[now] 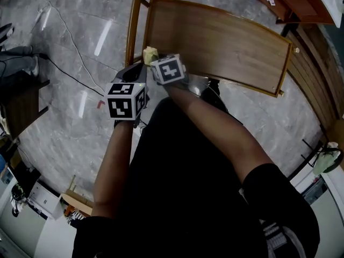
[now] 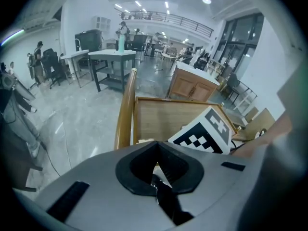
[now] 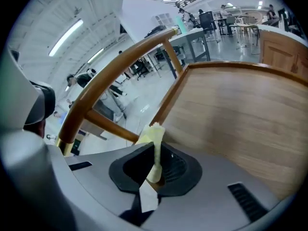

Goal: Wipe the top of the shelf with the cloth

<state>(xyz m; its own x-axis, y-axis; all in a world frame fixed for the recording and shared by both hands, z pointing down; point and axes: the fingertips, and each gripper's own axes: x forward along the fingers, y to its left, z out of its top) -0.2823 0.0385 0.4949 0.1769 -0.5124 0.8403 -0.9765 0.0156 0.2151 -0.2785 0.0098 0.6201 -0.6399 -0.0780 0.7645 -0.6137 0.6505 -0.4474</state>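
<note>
Grey marble floor (image 1: pixel 70 63) lies all around, with a thin cable (image 1: pixel 70 31) trailing across it. The wooden shelf (image 1: pixel 215 42) has a bare top inside a raised rim. A curved wooden rail (image 1: pixel 134 20) runs just beside its left edge. Both grippers are close together at the shelf's near left corner. The right gripper (image 3: pixel 153 173) has its fingers clenched on the yellow cloth (image 3: pixel 153 138). The cloth is pinched into a narrow strip whose long axis runs along the fingers, and its free end points out toward the shelf rim and rail. Whether it touches the wood I cannot tell. The left gripper (image 2: pixel 155 179) is just beside it with its fingers closed on nothing. The right gripper's marker cube (image 2: pixel 207 134) blocks part of its view of the shelf.
</note>
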